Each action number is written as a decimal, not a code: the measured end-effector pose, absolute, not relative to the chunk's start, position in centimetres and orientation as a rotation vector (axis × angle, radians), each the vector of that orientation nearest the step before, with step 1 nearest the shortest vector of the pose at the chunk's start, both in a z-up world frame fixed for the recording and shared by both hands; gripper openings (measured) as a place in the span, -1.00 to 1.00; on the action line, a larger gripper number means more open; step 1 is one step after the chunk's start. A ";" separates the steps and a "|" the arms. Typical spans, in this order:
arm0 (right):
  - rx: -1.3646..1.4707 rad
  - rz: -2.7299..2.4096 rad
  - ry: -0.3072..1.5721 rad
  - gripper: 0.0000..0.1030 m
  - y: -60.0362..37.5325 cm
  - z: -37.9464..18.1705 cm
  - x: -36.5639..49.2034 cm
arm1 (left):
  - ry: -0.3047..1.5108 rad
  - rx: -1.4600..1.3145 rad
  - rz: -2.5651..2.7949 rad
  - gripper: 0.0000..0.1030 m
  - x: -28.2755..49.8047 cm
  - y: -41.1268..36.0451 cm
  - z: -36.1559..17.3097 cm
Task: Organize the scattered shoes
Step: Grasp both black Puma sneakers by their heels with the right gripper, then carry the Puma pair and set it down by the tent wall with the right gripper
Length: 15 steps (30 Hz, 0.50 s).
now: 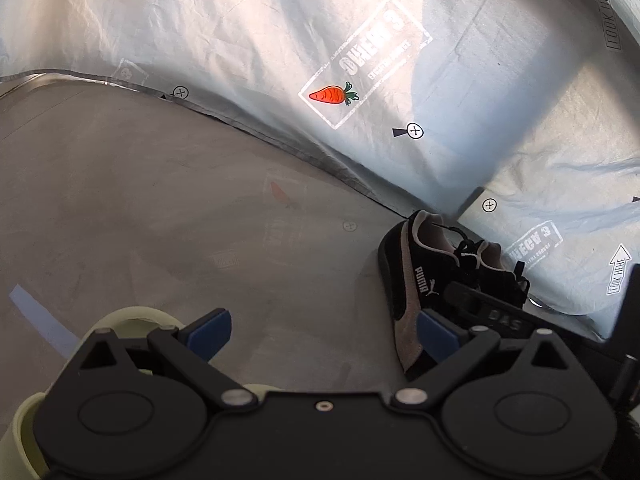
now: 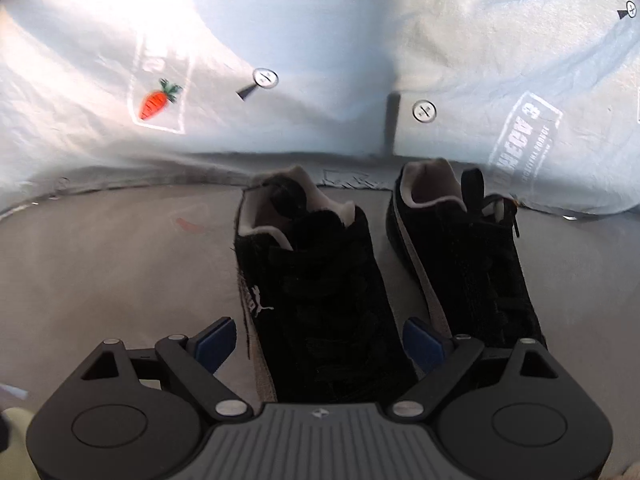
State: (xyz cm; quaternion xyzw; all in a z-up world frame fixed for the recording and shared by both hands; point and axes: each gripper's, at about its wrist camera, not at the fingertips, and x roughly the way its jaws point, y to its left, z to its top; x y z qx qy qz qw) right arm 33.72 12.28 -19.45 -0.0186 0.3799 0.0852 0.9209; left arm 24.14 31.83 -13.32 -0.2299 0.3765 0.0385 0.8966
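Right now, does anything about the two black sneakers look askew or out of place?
Nothing stands out. Both black sneakers stand upright, side by side, heels toward the printed sheet. The right gripper has its jaws open around the nearer one's toe.

Both grippers are black plastic with round silver screws and blue finger pads (image 1: 210,330); the right one carries a ribbed grey plate (image 2: 320,440).

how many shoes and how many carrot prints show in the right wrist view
black shoes: 2, one between the open fingers of the right hand-held gripper, one beside it
carrot prints: 1
total: 3
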 end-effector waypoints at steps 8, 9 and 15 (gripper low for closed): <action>-0.087 0.257 0.831 0.94 4.1 -19.6 36.5 | 0.790 -0.475 0.057 0.94 24.0 31.2 -13.1; -0.109 0.268 0.848 0.94 4.0 -20.2 36.9 | 0.792 -0.473 0.054 0.94 24.0 31.0 -13.0; -0.137 0.274 0.876 0.93 4.5 -22.0 37.9 | 0.805 -0.495 0.045 0.95 24.1 30.7 -12.9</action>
